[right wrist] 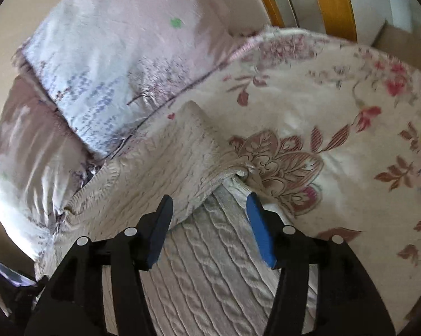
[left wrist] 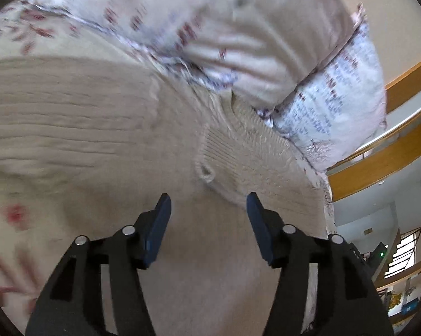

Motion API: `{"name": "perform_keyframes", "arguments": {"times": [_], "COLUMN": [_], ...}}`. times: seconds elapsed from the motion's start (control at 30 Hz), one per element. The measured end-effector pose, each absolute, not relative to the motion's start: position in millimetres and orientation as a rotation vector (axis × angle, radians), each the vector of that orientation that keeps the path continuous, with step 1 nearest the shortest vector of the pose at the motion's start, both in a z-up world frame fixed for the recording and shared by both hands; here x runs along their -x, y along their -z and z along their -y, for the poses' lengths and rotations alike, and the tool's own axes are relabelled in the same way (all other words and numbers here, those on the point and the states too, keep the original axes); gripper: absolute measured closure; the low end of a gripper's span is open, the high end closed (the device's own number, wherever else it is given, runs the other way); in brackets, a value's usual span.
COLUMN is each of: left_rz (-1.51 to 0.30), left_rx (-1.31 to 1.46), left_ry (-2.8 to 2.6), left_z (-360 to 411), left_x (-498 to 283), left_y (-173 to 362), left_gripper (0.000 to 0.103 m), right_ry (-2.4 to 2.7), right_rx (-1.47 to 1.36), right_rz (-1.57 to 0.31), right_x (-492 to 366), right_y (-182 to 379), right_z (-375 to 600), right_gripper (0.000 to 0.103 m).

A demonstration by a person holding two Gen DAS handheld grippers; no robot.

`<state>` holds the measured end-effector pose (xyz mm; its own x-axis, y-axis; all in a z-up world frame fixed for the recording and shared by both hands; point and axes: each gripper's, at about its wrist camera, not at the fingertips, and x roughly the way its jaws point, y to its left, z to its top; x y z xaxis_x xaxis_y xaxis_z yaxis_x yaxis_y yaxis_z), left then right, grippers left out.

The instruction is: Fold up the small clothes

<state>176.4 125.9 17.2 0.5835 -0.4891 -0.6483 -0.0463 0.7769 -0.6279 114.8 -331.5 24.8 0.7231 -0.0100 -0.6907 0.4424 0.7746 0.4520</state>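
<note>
A beige cable-knit sweater [left wrist: 104, 117] lies spread on a floral bedspread [left wrist: 17, 36]. In the left wrist view its ribbed cuff or collar [left wrist: 207, 168] sits just ahead of my left gripper [left wrist: 209, 204], which hovers open above the knit with nothing between its blue pads. In the right wrist view the same sweater [right wrist: 210, 252] shows a part folded over [right wrist: 182, 154] onto the body. My right gripper [right wrist: 209, 204] stands open over that fold's lower edge, the knit below the gap and untouched by the pads.
Two pale patterned pillows [left wrist: 238, 28] [right wrist: 120, 56] lie at the head of the bed, right behind the sweater. The floral bedspread [right wrist: 350, 140] stretches to the right. Wooden rails [left wrist: 383, 156] and a stairway edge show beyond the bed.
</note>
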Motion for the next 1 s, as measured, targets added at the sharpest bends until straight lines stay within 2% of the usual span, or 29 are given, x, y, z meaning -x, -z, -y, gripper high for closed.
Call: {"name": "perform_keyframes", "arguments": {"times": [0.07, 0.33, 0.63, 0.7, 0.83, 0.93, 1.0], "left_rz": [-0.886, -0.775, -0.71, -0.69, -0.646, -0.636, -0.634], "left_rx": [0.65, 0.791, 0.985, 1.025, 1.135, 1.163, 1.174], "left_ry": [0.254, -0.031, -0.199, -0.223, -0.251, -0.28, -0.292], "left_z": [-146, -259, -321, -331, -353, -364, -369], "left_x": [-159, -90, -89, -89, -88, -88, -89], "left_y": [-24, -17, 3, 6, 12, 14, 16], "left_gripper": [0.044, 0.046, 0.048, 0.054, 0.058, 0.067, 0.08], "right_ry": [0.215, -0.025, -0.145, -0.148, -0.155, -0.158, -0.163], "right_rx": [-0.627, -0.585, -0.542, -0.543, -0.546, -0.549, -0.554], "right_rz": [-0.704, -0.751, -0.786, -0.79, -0.793, -0.793, -0.791], "right_x": [-109, -120, -124, -124, -125, -125, -125], "right_y": [-29, -18, -11, -10, -9, -9, -9], "right_z": [326, 281, 248, 248, 248, 248, 248], "right_gripper": [0.036, 0.036, 0.035, 0.035, 0.034, 0.033, 0.033]}}
